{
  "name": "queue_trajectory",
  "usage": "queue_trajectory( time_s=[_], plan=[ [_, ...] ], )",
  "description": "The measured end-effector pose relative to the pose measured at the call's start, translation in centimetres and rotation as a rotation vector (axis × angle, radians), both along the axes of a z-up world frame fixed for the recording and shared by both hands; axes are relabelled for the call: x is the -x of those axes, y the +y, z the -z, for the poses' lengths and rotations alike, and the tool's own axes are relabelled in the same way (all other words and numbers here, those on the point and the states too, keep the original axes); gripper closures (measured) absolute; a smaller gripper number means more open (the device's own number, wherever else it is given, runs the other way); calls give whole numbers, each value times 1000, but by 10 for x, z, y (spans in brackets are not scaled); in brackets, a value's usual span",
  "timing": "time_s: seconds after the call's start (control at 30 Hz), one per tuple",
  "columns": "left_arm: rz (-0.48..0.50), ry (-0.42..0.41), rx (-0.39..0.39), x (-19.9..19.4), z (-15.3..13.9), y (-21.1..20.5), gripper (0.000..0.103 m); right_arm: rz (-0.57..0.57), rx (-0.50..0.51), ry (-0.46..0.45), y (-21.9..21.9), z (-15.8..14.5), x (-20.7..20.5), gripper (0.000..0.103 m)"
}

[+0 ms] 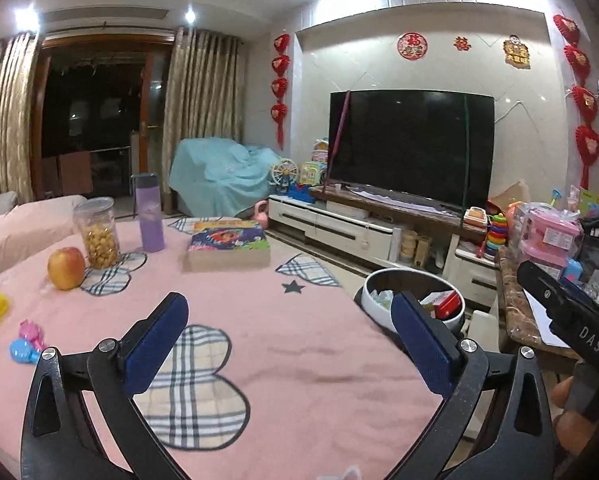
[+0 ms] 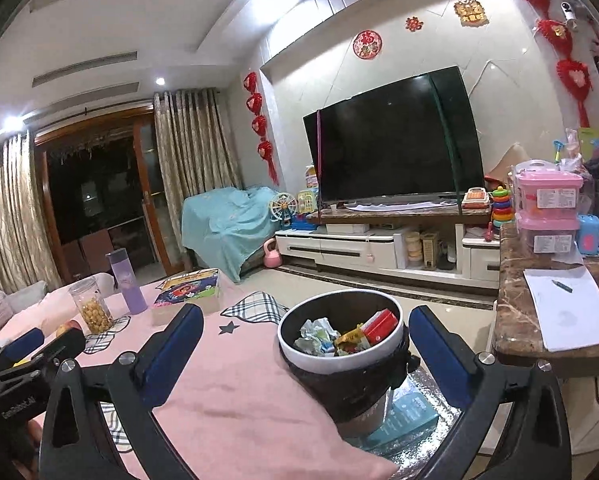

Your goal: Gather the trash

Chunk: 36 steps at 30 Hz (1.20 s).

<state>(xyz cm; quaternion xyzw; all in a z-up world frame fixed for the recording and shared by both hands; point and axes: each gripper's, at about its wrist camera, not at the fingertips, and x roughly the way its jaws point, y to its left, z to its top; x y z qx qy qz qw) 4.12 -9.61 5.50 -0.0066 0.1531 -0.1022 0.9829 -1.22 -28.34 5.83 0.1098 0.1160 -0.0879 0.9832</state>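
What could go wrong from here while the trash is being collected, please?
The trash bin stands right beside the edge of the pink blanket, so a careless sweep of the open right gripper might tip it. The apple and snack jar are not trash; the open left gripper could grab them by mistake.

On the pink cover: 1 apple (image 1: 66, 268), 1 snack jar (image 1: 97, 232), 1 purple bottle (image 1: 149, 213), 1 book (image 1: 229, 246). Beside it, 1 trash bin (image 2: 341, 340). 1 television (image 2: 395, 136).

both grippers are the same chunky black plastic frame, left gripper (image 1: 289, 344) and right gripper (image 2: 305, 342), with blue textured pads (image 1: 423, 344), silver screws (image 1: 108, 346) and white lettering on the handles
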Motion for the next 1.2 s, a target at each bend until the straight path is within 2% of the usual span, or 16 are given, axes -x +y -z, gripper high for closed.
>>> queue_trajectory(
  time_s=[0.13, 0.4, 1.2],
  plan=[
    [-26, -25, -33, 9, 5, 3, 0, -18, 23, 6, 12, 5, 5, 0],
    [-56, -56, -29, 23, -4, 15, 0, -30, 6, 23, 18, 5, 11, 0],
    [-81, -59, -43, 26, -1, 15, 0, -37, 19, 26, 23, 5, 14, 0]
  ],
)
